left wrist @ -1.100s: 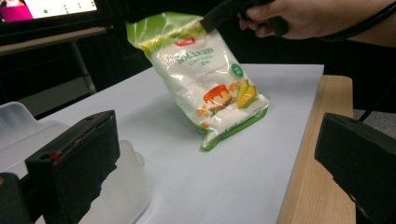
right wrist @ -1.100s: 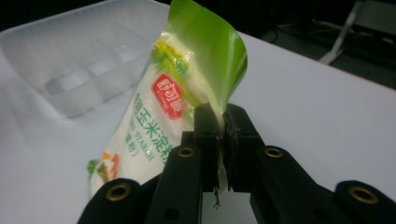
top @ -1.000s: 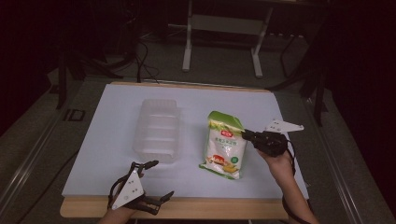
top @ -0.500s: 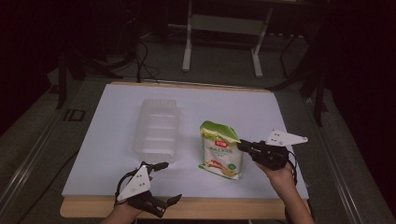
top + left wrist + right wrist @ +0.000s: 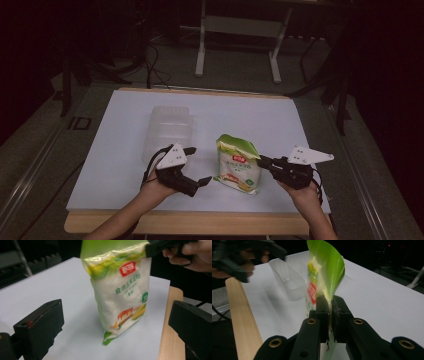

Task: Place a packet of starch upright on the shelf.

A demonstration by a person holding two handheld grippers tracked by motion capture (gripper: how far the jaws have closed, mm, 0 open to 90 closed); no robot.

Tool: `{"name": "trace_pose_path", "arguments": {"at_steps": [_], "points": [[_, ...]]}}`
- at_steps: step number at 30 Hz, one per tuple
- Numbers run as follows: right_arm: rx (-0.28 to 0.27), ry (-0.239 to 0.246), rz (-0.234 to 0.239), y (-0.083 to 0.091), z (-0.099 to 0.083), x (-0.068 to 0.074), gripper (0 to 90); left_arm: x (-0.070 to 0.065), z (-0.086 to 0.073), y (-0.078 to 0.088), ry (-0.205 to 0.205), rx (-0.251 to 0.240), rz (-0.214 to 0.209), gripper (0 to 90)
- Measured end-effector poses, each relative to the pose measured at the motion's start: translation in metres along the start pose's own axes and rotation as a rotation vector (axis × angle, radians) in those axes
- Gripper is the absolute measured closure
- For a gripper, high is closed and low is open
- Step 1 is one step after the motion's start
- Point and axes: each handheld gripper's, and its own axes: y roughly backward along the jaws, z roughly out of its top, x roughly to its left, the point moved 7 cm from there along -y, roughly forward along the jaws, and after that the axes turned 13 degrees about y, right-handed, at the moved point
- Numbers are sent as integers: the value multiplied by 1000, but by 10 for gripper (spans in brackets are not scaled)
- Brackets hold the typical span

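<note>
Snack bag (image 5: pixel 237 165) stands upright near the table's (image 5: pixel 280 120) front edge, pinched at its side seam by the right gripper (image 5: pixel 265 163), likely to steady it; the left gripper (image 5: pixel 197 166), jaws spread, faces it beside a clear plastic container (image 5: pixel 169 130).

Desk (image 5: pixel 125 150): white top, light wood edge along the near side. Clear plastic container (image 5: pixel 169 127) lies left of centre. Green-and-white food bag (image 5: pixel 237 165) stands upright just right of it, bottom edge on the desk, near the front.
</note>
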Motion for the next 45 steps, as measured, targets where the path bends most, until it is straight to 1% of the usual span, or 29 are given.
{"name": "trace_pose_path", "arguments": {"at_steps": [1, 4, 6, 8, 9, 10, 11, 13, 14, 15, 16, 17, 19, 20, 22, 23, 24, 25, 28, 30, 32, 33, 34, 35, 36, 37, 38, 41, 45], "points": [[-2, -1, 3, 0, 0, 0, 848, 2, 3, -4, -8, 4, 8, 3], [-6, 0, 8, 2, -1, 3, 847, 6, 11, -18, -7, 3, 15, 3], [-5, 4, 9, 2, -2, 4, 848, 5, 13, -29, 0, 2, 4, 3], [-1, 8, 10, 3, -2, 5, 848, 4, 14, -39, -2, 3, 6, 3], [1, 10, 9, 4, -2, 5, 847, 3, 15, -43, 8, 3, -8, 3], [2, 12, 10, 4, -3, 6, 848, 2, 15, -47, 14, 4, -9, 3], [1, 16, 12, 5, -3, 7, 847, 1, 16, -51, 10, 4, -10, 3], [1, 23, 14, 5, -3, 8, 847, -2, 16, -58, 20, 10, -14, 3], [1, 29, 16, 6, -3, 9, 847, -4, 17, -60, 11, 13, -27, 14], [2, 32, 15, 6, -3, 9, 847, -6, 17, -62, 3, 7, -27, 51], [2, 31, 17, 6, -3, 10, 847, -7, 17, -63, -10, 7, -27, 53], [1, 30, 20, 6, -3, 10, 847, -8, 18, -65, -17, 9, -40, 65], [-2, 32, 25, 6, -3, 11, 847, -7, 18, -68, -13, 1, -45, 132], [-5, 33, 26, 6, -3, 11, 847, -6, 18, -69, -12, 4, -56, 146], [-8, 26, 28, 7, -4, 11, 847, -5, 17, -73, -7, 7, -61, 165], [-11, 23, 30, 7, -4, 12, 847, -5, 15, -74, -4, 11, -84, 193], [-12, 24, 29, 7, -5, 12, 847, -5, 14, -75, -4, 17, -91, 215], [-12, 24, 30, 7, -5, 11, 847, -6, 13, -76, -9, 25, -109, 228], [-16, 17, 35, 6, -6, 11, 847, -9, 8, -79, -23, 45, -156, 370], [-14, 15, 35, 6, -6, 11, 846, -8, 7, -81, -33, 41, -153, 455], [-12, 17, 33, 4, -7, 11, 846, -6, 7, -81, -24, 33, -152, 568], [-13, 14, 31, 4, -7, 11, 846, -6, 6, -81, -19, 31, -159, 630], [-10, 13, 27, 4, -7, 11, 845, -7, 6, -81, -21, 29, -158, 697], [-10, 13, 27, 4, -7, 11, 845, -7, 6, -81, -21, 29, -158, 745], [-8, 13, 23, 3, -7, 11, 845, -9, 5, -82, -24, 29, -156, 745], [-7, 14, 15, 2, -8, 11, 844, -10, 5, -82, -26, 28, -154, 821], [-5, 11, 12, 2, -8, 11, 844, -10, 5, -82, -32, 31, -149, 839], [-5, 5, 6, 2, -7, 11, 843, -11, 6, -81, -21, 25, -152, 846], [-13, 10, -3, 6, -4, 11, 842, -17, 11, -77, -22, 11, -149, 858]]}}
